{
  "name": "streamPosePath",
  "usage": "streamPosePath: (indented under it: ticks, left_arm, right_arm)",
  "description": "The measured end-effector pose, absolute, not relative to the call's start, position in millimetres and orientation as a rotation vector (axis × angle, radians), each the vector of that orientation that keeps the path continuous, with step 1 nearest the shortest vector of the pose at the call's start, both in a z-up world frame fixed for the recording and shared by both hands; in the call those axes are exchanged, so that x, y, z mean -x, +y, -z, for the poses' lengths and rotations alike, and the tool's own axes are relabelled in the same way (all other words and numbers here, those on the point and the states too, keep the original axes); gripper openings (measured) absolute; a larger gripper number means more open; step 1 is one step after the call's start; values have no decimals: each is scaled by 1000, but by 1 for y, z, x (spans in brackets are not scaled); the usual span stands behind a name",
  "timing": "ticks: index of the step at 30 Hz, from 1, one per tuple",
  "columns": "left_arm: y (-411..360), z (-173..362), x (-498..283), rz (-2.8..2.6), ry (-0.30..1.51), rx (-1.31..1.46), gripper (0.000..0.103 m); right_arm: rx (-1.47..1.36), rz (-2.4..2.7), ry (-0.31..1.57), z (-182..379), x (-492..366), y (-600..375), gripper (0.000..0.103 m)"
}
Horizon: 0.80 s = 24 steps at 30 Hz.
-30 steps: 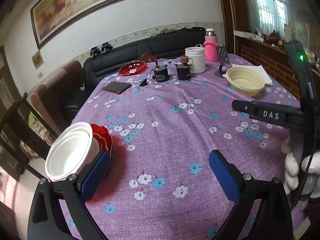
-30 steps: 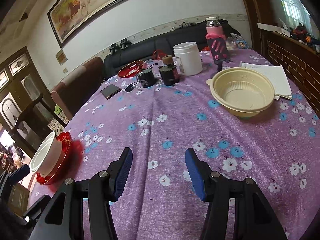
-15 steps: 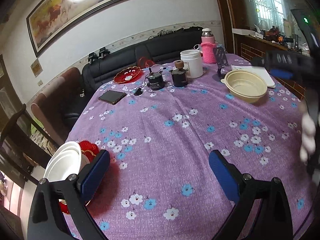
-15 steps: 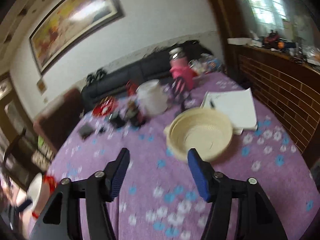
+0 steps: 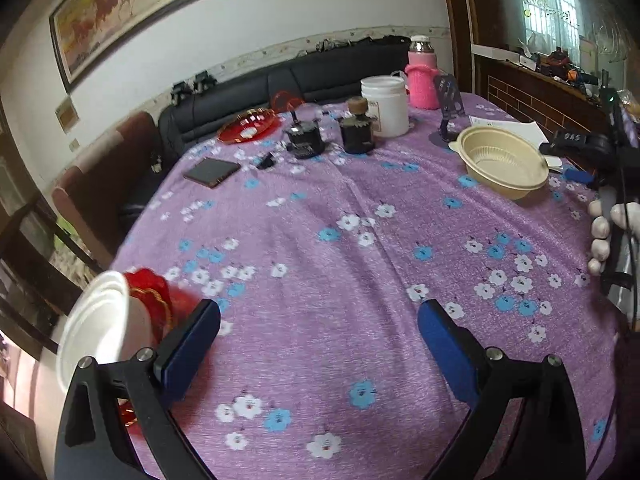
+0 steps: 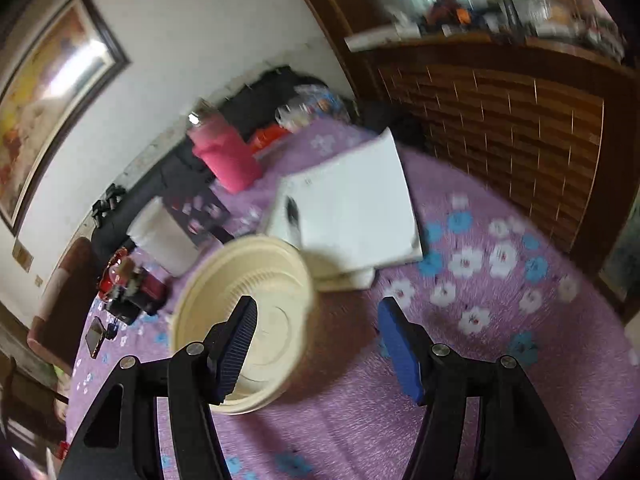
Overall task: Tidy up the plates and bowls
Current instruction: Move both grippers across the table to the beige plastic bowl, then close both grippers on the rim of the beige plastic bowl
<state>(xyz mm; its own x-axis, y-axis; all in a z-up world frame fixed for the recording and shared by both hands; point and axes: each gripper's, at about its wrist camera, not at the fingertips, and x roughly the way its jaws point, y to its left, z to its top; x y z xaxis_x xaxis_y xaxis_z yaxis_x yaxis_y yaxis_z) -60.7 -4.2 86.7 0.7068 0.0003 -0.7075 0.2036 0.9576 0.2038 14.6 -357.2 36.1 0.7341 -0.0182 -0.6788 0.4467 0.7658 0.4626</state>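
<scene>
A cream plastic bowl [image 5: 500,164] stands at the table's far right. In the right wrist view the cream bowl [image 6: 260,268] lies under my right gripper [image 6: 316,306], which is open. One finger hangs over the bowl's inside and the other over the cloth, with the bowl's near wall between them, untouched. A white bowl [image 5: 96,320] rests tilted on a red plate [image 5: 154,296] at the near left table edge, just outside the left finger of my open, empty left gripper [image 5: 318,312]. A second red plate [image 5: 248,124] lies at the far side.
A purple flowered cloth [image 5: 340,264] covers the table. A white jar [image 5: 386,106], a pink flask [image 5: 422,80], two dark jars [image 5: 356,132], a phone [image 5: 212,172] and a phone stand [image 5: 448,108] stand at the back. White papers [image 6: 360,208] lie beside the cream bowl. A gloved hand [image 5: 600,236] shows at right.
My right gripper swept right across the table to the cream bowl, rolled, and its jaws widened a little. My left gripper shifted slightly, staying open beside the white bowl.
</scene>
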Motion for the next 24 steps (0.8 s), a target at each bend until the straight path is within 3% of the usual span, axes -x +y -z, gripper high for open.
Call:
streamPosePath:
  ticks: [2,4,6,9,17,21,24]
  left_arm:
    - [-6,-82,58,129,799,-273,99]
    - [-6,-81,59,134,802,-268,99]
    - [-5,-82,59,137,802,-260,99]
    - [-1,-85,60,148,807,-238,99]
    - [11,-91,42,170,854,-140,99]
    - [7,-96,22,188,867,-74,99]
    - [-4,-96,-1,212,881,-22,99]
  right_arm:
    - [-685,240,742,-25,-23,-358,66]
    - [-701,189,753,-19,-28,-353,54]
    - [-707,142,771,-14,-33,-346,24]
    - [-718,65,800,-12,-35,-334,12]
    - [-697,-216,883,-19,-34,-286,14]
    - [-636,-151,828,-32,-23,-281,27]
    - [-650,-131,793,-38,-13,-288,29]
